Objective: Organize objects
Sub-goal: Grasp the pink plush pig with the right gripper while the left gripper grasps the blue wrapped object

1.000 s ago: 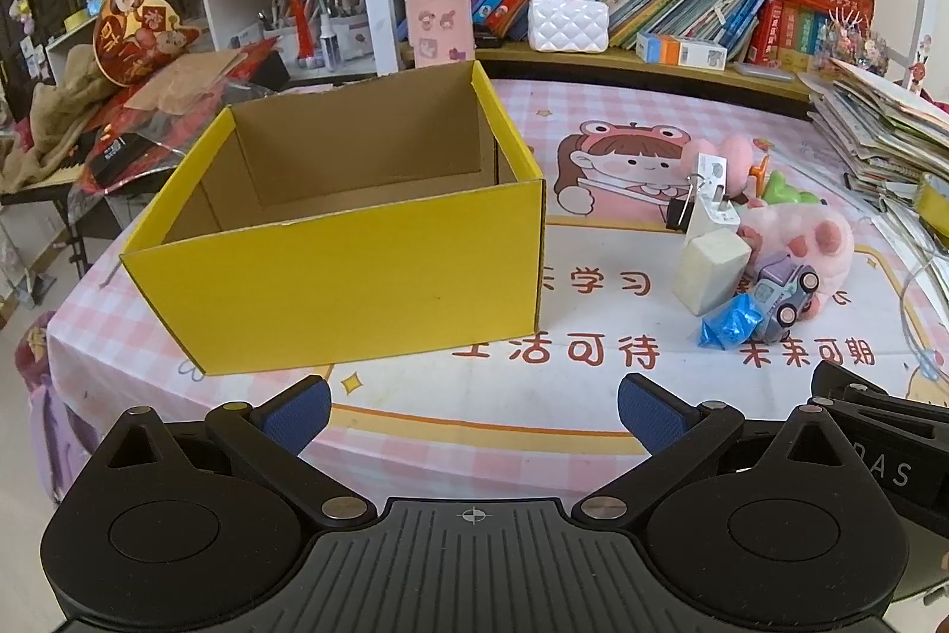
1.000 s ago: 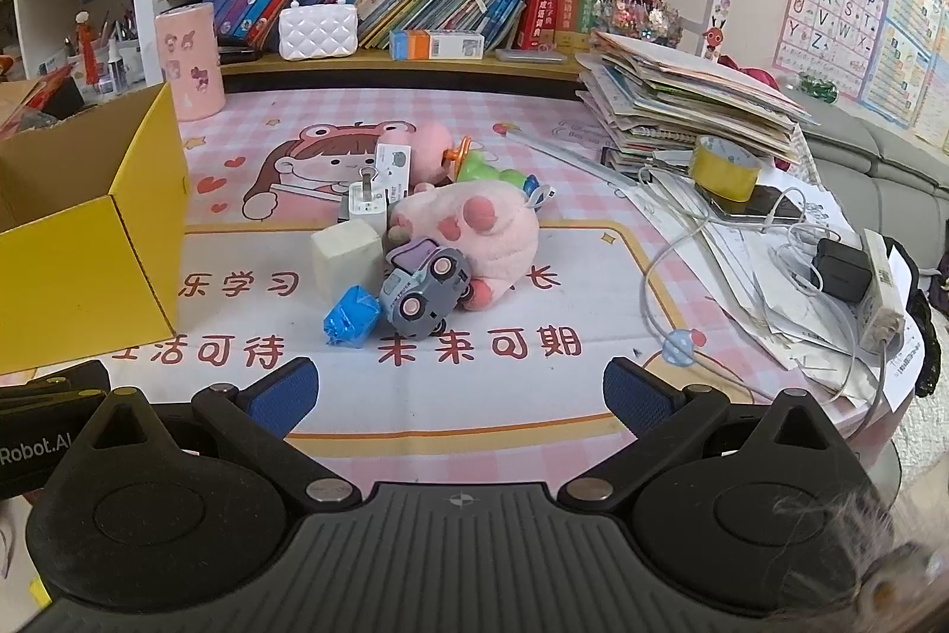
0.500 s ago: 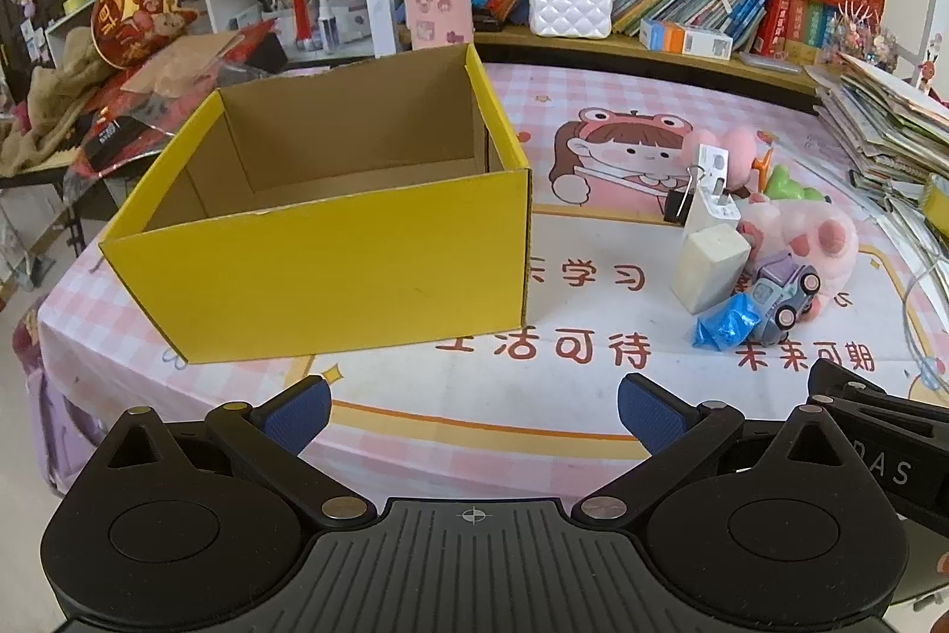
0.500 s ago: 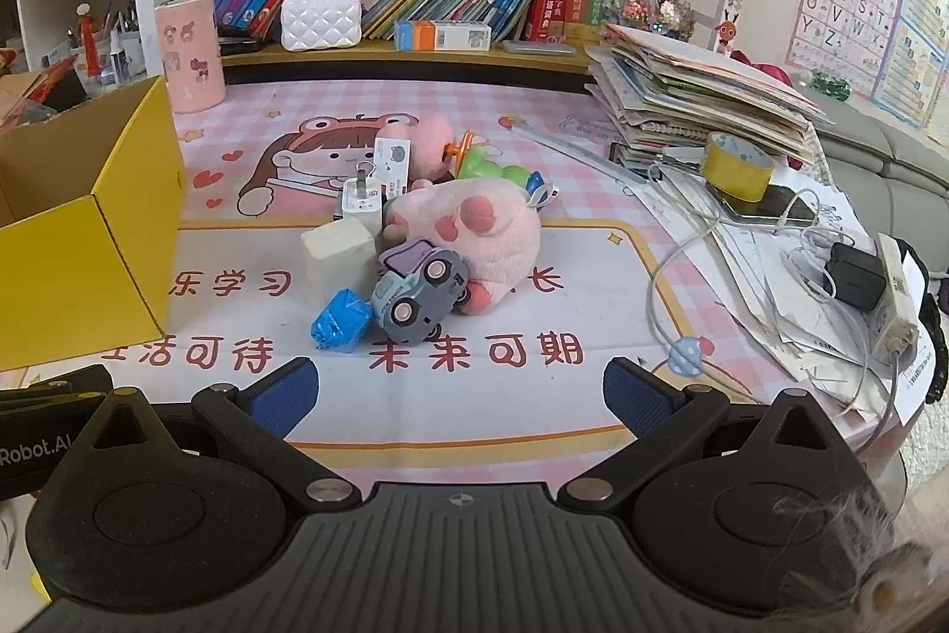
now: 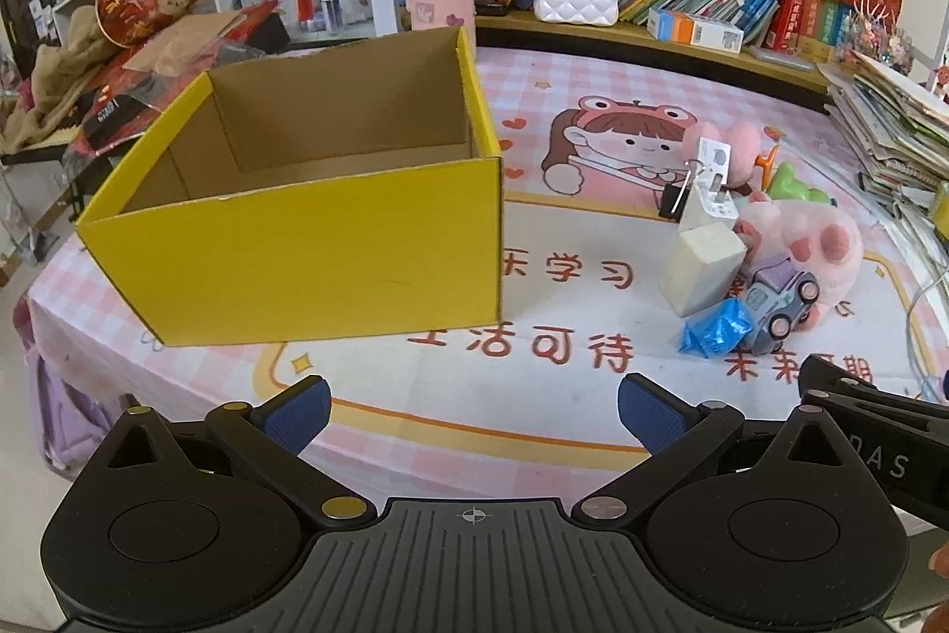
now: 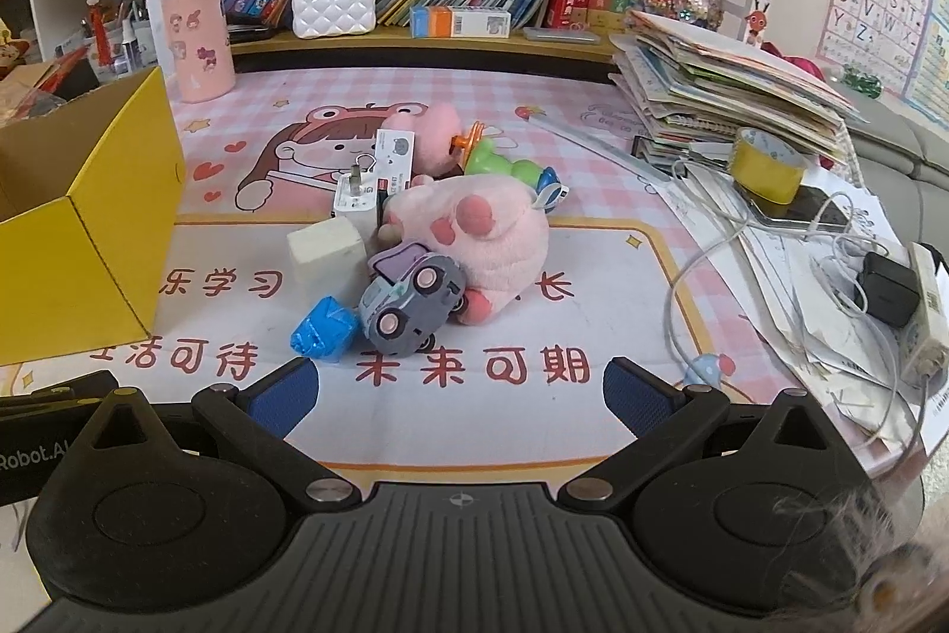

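Box [image 5: 308,253]: yellow outside, plain brown card inside. Tablecloth [image 6: 593,229]: pink-and-white check, cartoon girl print, orange border line, red characters. Plush toy [image 6: 480,229]: pale pink, darker pink paw pads. Toy car [image 6: 412,304]: grey, lilac roof, pink wheel hubs. Wrapper [image 6: 323,330]: shiny blue. Block [image 6: 326,250]: cream. Tape roll [image 6: 768,167]: yellow. Gripper pads [image 6: 284,395]: blue.

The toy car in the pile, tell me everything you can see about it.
The toy car is small, grey and rounded, seemingly plastic, with a lilac roof, pale green windows and pink-hubbed wheels. It lies tilted at the near edge of the pile, leaning against the pink plush toy behind it. A crumpled blue wrapper sits against its front and a cream block stands just behind. No fingers touch it.
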`<state>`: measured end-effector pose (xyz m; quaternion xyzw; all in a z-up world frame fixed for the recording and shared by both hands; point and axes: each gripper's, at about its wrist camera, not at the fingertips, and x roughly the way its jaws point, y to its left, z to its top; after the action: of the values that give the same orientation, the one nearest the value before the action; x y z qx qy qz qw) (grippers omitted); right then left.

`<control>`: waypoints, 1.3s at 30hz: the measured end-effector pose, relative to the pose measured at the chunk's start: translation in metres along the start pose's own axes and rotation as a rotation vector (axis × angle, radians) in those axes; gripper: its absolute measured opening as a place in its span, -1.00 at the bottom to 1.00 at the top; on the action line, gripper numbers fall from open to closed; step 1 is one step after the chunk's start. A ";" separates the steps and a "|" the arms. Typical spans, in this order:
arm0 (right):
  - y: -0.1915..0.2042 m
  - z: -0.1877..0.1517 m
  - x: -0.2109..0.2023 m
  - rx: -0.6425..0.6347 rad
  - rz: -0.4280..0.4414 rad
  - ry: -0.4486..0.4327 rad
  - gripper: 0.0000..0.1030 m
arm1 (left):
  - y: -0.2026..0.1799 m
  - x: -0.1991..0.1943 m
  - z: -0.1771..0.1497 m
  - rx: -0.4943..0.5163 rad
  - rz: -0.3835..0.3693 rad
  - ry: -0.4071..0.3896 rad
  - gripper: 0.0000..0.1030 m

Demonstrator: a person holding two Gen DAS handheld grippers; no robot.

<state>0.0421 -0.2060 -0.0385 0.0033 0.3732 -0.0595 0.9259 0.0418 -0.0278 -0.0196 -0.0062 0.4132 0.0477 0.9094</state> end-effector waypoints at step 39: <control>-0.068 0.080 0.131 0.032 0.290 0.052 0.43 | -0.084 0.084 0.030 -0.169 -0.188 0.150 -0.03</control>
<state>0.1831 -0.2918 -0.0686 0.0736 0.3918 0.0689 0.9145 0.1275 -0.1031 -0.0654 -0.1250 0.4721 -0.0036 0.8726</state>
